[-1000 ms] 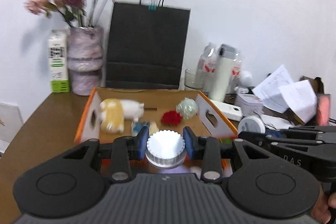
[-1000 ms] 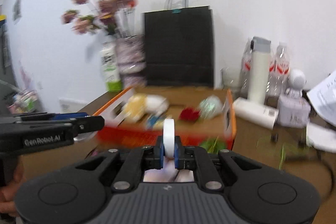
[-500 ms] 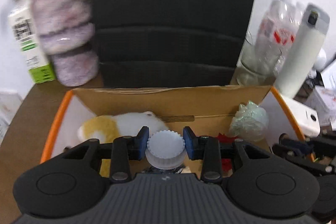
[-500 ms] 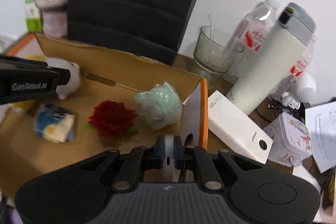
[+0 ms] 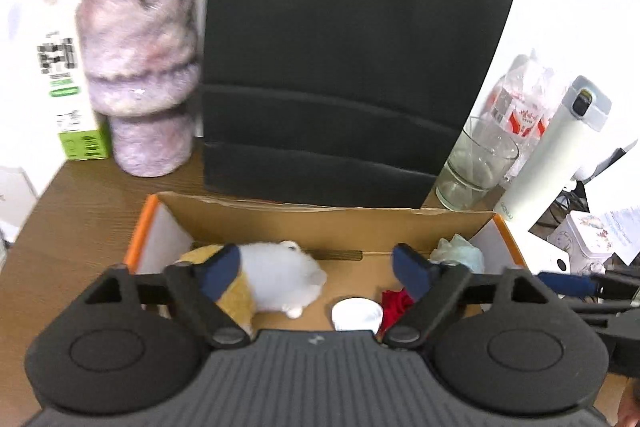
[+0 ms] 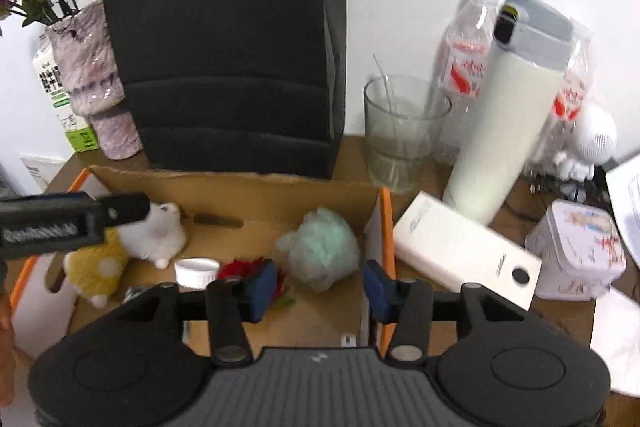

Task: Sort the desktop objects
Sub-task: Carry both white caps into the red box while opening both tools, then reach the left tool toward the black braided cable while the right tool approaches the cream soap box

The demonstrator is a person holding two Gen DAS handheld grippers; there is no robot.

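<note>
An orange-edged cardboard box [image 5: 320,215] holds a white-and-yellow plush toy [image 5: 280,279], a red rose [image 5: 394,303] and a mint-green bundle [image 5: 460,255]. A white ribbed cap [image 5: 356,313] lies loose on the box floor beside the rose. My left gripper [image 5: 316,271] hangs over the box, its jaws opening wide with nothing between the pads. My right gripper [image 6: 320,287] hovers by the box's right wall [image 6: 385,227], jaws opening and empty. The cap [image 6: 197,271] also shows there. A small white piece [image 6: 347,340] peeks out below the right jaws.
A black paper bag [image 5: 352,59] stands behind the box, with a purple vase [image 5: 140,67] and a milk carton [image 5: 64,83] to its left. A glass [image 6: 404,131], water bottles [image 6: 464,55], a white flask [image 6: 508,107], a white power bank [image 6: 468,251] and a tin [image 6: 580,251] crowd the right.
Both grippers have come forward over the box and opened. The white cap has left the left gripper and lies in the box. The thin white disc is no longer between the right pads.
</note>
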